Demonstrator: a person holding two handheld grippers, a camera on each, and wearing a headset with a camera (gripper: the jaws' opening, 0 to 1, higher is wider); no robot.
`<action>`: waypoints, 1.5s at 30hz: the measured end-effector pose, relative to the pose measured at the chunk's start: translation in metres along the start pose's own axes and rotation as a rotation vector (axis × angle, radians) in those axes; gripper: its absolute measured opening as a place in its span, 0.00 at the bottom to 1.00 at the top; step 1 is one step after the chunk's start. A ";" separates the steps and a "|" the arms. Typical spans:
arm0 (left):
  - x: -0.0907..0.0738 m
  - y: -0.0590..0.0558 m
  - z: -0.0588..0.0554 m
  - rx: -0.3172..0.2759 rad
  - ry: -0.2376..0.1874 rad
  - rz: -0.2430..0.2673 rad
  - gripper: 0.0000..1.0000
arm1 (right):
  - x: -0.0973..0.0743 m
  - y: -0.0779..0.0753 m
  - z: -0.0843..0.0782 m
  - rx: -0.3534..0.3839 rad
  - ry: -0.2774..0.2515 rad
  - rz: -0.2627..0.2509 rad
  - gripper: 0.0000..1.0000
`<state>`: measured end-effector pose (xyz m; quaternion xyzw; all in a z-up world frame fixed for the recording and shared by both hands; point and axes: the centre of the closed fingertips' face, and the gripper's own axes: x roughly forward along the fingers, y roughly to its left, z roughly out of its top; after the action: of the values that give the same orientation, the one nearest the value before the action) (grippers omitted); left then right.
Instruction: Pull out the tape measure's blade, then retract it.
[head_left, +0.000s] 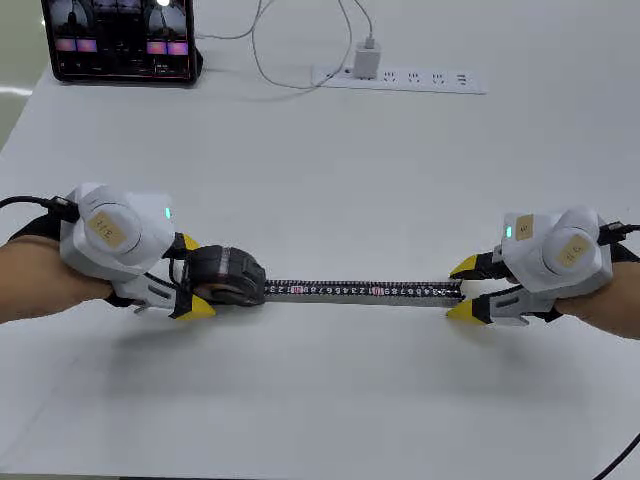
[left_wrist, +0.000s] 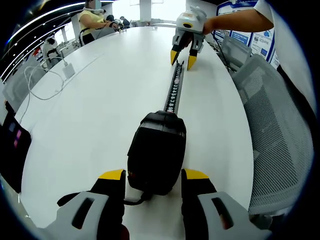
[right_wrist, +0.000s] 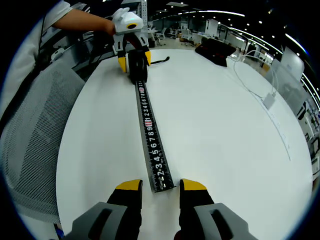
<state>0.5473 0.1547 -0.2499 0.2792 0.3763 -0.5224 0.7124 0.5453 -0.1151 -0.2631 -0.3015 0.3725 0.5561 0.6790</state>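
A black tape measure case (head_left: 226, 277) lies on the white table (head_left: 320, 180) between the yellow-tipped fingers (head_left: 196, 308) of my left gripper (head_left: 192, 275), which is shut on it. Its numbered blade (head_left: 360, 291) runs flat to the right along the table. The blade's tip sits between the fingertips of my right gripper (head_left: 463, 289), which stands open with gaps on both sides. In the left gripper view the case (left_wrist: 156, 150) sits in my left gripper (left_wrist: 155, 175) and the blade (left_wrist: 175, 90) leads away. In the right gripper view the blade end (right_wrist: 161, 182) rests inside my right gripper (right_wrist: 161, 185).
A white power strip (head_left: 410, 77) with a plugged-in charger (head_left: 366, 58) and cables lies at the back. A dark screen device (head_left: 120, 40) stands at the back left. A mesh chair (left_wrist: 270, 110) stands beside the table's near edge.
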 end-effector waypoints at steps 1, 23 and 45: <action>-0.001 0.000 0.001 -0.006 -0.004 0.002 0.42 | 0.000 0.000 0.000 0.006 -0.002 -0.001 0.26; -0.030 -0.001 0.013 -0.184 -0.139 0.109 0.55 | -0.013 0.007 0.017 0.181 -0.127 -0.077 0.44; -0.047 -0.014 0.020 -0.239 -0.261 0.225 0.62 | -0.029 0.012 0.023 0.230 -0.205 -0.226 0.57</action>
<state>0.5308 0.1600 -0.1996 0.1629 0.3066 -0.4227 0.8372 0.5341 -0.1093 -0.2267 -0.2037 0.3264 0.4580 0.8014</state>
